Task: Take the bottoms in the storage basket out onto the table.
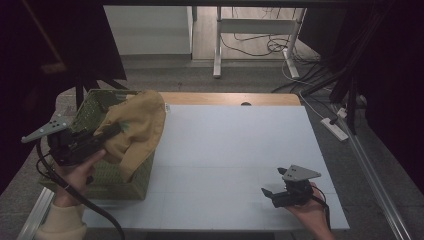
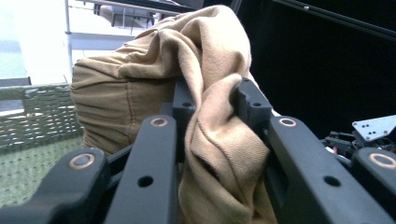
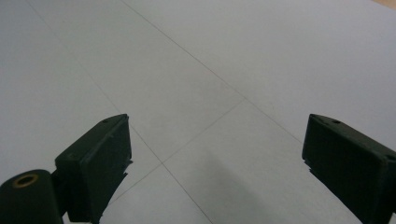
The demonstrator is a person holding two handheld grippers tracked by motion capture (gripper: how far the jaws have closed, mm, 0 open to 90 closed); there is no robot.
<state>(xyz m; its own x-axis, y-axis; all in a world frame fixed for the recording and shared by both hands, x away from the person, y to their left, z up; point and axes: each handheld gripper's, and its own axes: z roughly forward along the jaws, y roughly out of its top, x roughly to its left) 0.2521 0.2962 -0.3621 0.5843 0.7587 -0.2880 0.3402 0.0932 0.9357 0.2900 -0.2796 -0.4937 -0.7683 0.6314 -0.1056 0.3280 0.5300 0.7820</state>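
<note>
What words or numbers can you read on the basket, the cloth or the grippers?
None. No readable writing on the green basket, the tan cloth, the white table, the left gripper or the right gripper.

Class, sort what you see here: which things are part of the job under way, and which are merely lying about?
In use:
- tan cloth, pinched by the left gripper
- green woven basket, over whose rim the cloth hangs
- right gripper, open over the white table top

Lying about:
- power strip on the floor
- loose cables under the far desk
</note>
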